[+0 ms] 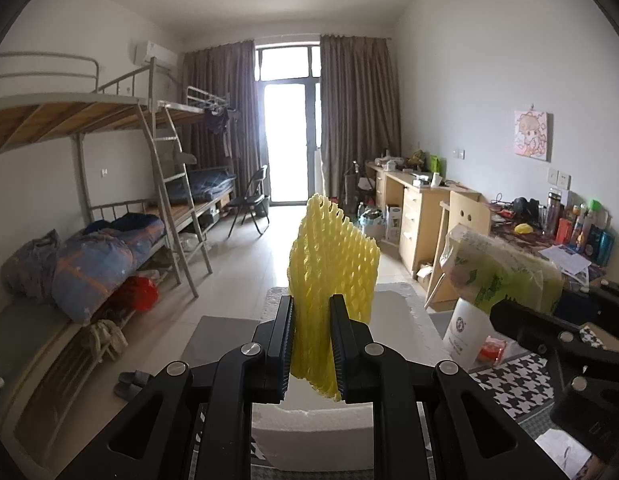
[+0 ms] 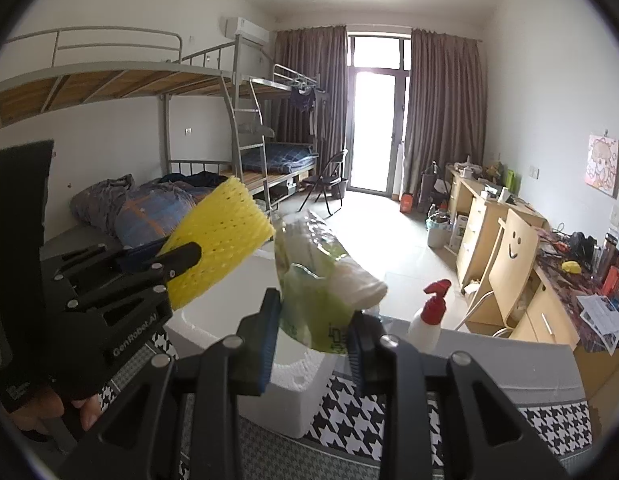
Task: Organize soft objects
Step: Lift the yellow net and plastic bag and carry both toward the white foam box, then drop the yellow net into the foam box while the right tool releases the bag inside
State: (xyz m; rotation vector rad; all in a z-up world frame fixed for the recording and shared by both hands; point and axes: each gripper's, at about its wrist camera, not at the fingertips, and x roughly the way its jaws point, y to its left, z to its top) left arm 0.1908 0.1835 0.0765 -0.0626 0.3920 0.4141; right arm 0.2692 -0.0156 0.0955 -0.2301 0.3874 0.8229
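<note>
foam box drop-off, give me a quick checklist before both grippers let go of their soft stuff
1. Left gripper shut on the yellow foam net: ok, the net stands pinched between both pads.
2. Right gripper shut on the plastic tissue pack: ok, held by its lower end.
3. White foam box open to receive items: ok, no lid on it.
4. Yellow foam net over the box opening: ok in the right wrist view.
5. Tissue pack fully over the opening: cannot tell, it hangs near the box's right edge.
6. Spray bottle out of the way: ok, it stands right of the box.
</note>
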